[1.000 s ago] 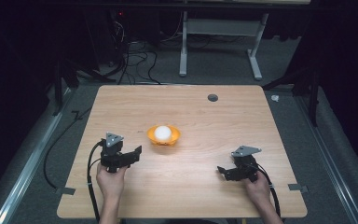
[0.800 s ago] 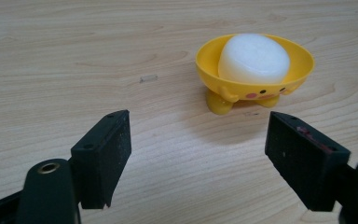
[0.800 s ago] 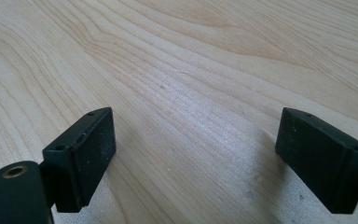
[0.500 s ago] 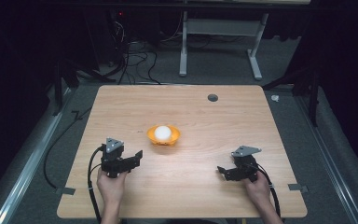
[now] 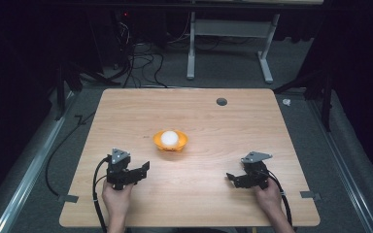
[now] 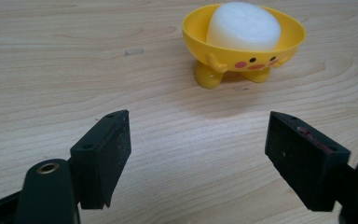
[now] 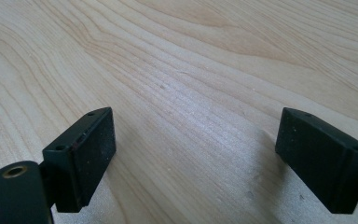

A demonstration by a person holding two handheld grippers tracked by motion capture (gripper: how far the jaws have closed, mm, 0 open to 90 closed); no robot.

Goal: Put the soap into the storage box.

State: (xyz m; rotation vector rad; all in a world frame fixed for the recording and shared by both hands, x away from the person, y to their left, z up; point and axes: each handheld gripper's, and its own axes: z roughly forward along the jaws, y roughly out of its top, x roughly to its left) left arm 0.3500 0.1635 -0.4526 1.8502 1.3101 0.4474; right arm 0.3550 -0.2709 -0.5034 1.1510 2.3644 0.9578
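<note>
a yellow bowl [image 5: 171,142] stands near the middle of the wooden table [image 5: 223,131], upright on two stubby feet, with a white lump [image 5: 169,138] sitting inside it and rising above the rim. in the left gripper view the bowl [image 6: 244,42] shows a small painted face with pink cheeks on the side turned toward the camera, and the lump [image 6: 243,26] leans toward the far wall of the bowl.

the left gripper [image 5: 143,171] lies low over the table at the near left, held by a hand [image 5: 117,200], pointing toward the bowl but well short of it. its jaws are spread wide with nothing between them but bare wood.

the right gripper [image 5: 231,178] sits at the near right in the other hand [image 5: 268,194], well apart from the bowl, pointing left across the table. its jaws are likewise released and wide, with bare wood grain between them in the right gripper view.

a small dark hole [image 5: 221,101] sits in the table near its far edge.
</note>
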